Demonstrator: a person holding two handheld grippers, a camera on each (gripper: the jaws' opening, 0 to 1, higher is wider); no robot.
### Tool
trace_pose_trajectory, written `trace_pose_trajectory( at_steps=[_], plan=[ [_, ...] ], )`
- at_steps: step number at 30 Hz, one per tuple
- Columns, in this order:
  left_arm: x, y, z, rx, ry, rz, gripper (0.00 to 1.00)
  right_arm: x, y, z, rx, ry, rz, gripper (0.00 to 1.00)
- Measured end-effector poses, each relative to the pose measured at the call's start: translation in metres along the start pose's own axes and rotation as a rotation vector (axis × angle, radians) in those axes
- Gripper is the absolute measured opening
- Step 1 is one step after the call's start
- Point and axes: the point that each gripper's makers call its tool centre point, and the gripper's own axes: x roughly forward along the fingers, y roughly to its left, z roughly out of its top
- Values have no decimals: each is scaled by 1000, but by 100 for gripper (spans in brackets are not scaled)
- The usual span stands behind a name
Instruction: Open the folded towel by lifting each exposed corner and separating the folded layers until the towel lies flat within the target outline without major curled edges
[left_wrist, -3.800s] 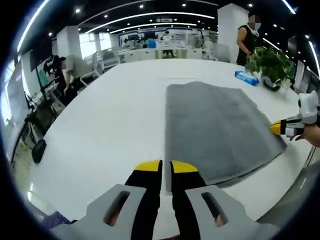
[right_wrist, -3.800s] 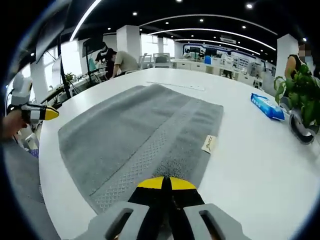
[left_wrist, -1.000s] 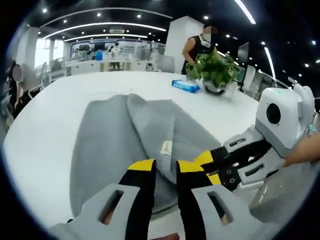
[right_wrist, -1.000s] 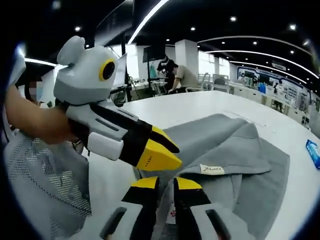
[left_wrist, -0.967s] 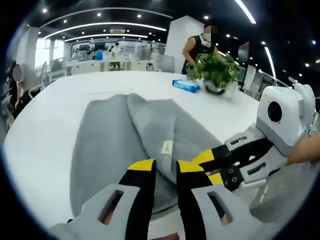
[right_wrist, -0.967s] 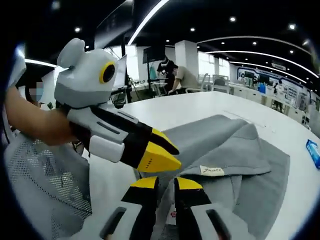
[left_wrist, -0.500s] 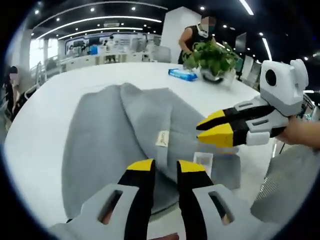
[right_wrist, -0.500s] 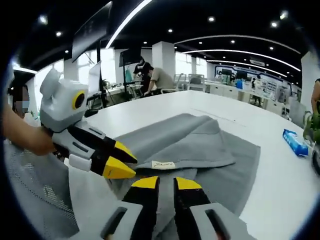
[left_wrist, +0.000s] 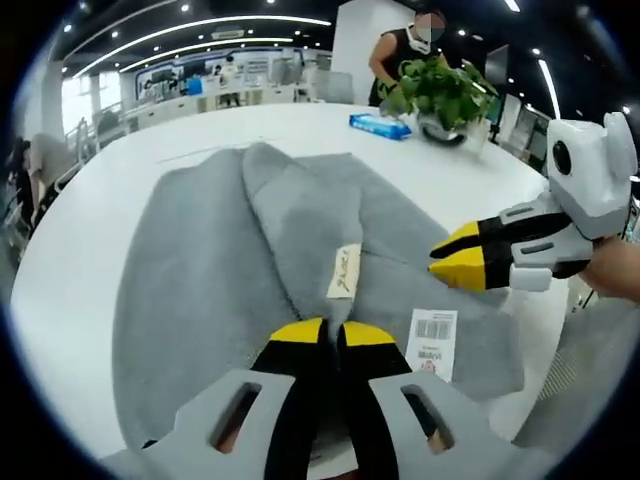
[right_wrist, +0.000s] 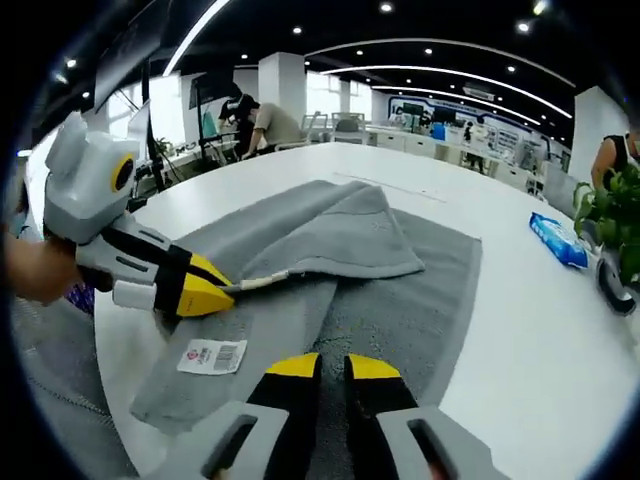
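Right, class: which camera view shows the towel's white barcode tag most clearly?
The left gripper view: the barcode tag lies close, bars visible, on the grey towel. The right gripper view shows it smaller and at a slant.

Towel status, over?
Left claw shut on the towel fold. Right claw open, hovering. Towel bunched, not flat. Nothing blocking.

Light reaches me from above: long ceiling strips (left_wrist: 200, 25) and round spotlights (right_wrist: 385, 7), plus daylight through windows (right_wrist: 130, 115) off to my right gripper's left. The white table (left_wrist: 70, 230) is bright, nearly washed out, with soft glare ahead of my left gripper. Shadows are faint and diffuse. Both views bow strongly toward the edges, where detail smears; the far room is soft, the nearest parts slightly blurred.
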Motion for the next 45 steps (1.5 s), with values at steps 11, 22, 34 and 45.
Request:
trace_pose_trajectory(
  at_steps=[11,22,34,45],
  plan=[
    [-19,31,9,-49,-15,46,1,3,-7,-3,-115,23,-23,0],
    [-21,74,-2,-54,27,130,1,-3,-40,-11,-143,66,-78,0],
    [-19,89,-9,-114,45,144,1,-17,-89,-25,-139,108,-147,0],
    [-18,86,-9,-104,35,140,1,-2,-66,17,-192,-1,-61,7]
  ],
)
